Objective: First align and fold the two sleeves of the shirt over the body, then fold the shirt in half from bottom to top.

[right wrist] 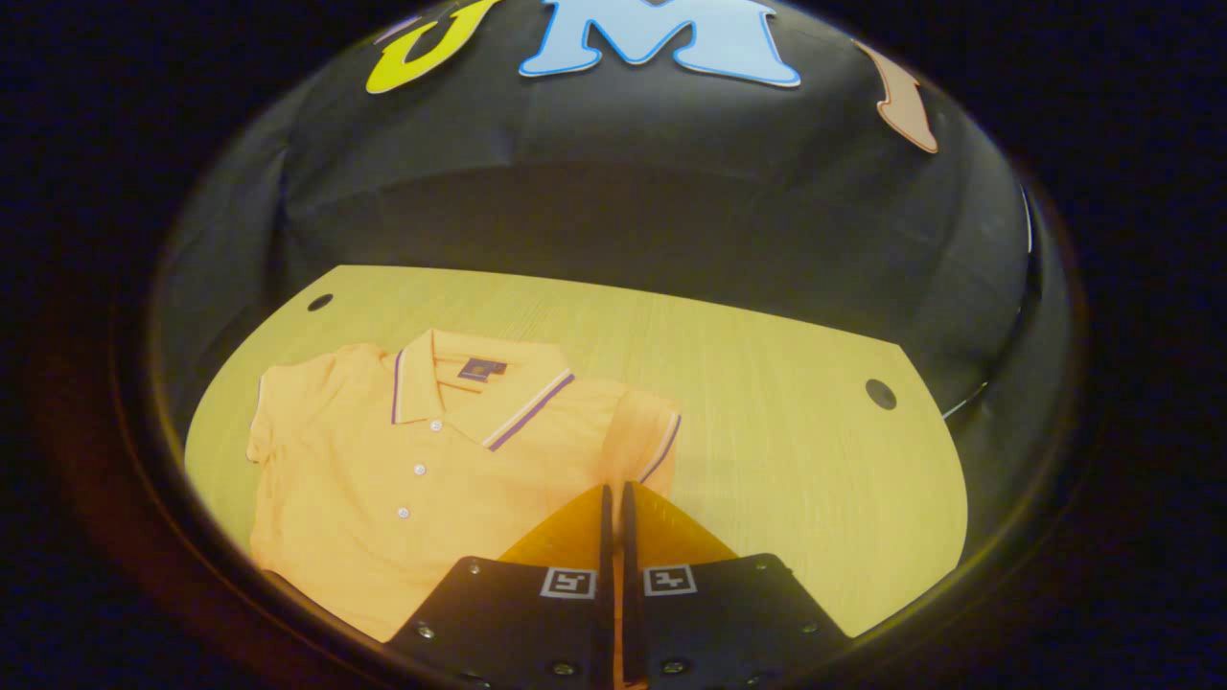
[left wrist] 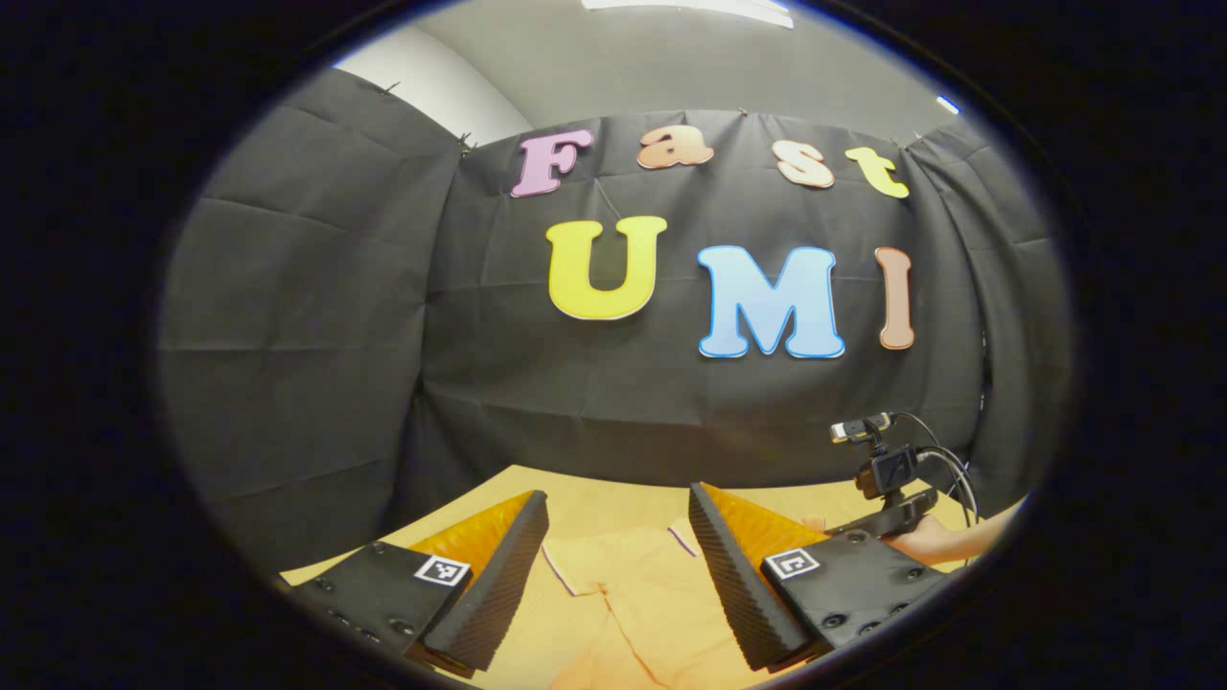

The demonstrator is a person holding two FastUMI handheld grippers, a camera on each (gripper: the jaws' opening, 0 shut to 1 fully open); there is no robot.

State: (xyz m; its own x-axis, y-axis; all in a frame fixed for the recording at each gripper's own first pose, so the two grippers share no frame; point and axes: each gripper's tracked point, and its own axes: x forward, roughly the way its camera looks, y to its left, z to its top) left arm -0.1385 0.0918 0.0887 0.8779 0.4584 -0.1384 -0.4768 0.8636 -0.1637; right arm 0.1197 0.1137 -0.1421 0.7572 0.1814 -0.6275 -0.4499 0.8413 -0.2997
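A: Where's the shirt (right wrist: 422,470)?
B: Flat on the tabletop (right wrist: 796,422), collar away, buttons up.
A: The right tongs (right wrist: 614,498)?
B: Fingers pressed together over its right edge; whether they pinch cloth, I cannot tell.
A: Left tongs (left wrist: 618,537)?
B: Wide apart above the shirt, holding nothing.

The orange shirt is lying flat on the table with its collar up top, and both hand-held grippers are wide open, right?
Not quite. The orange shirt does lie flat on the table, collar at the top. But just the left hand-held gripper is wide open, seen in the left gripper view. The right hand-held gripper has its fingers closed together, as the right gripper view shows.
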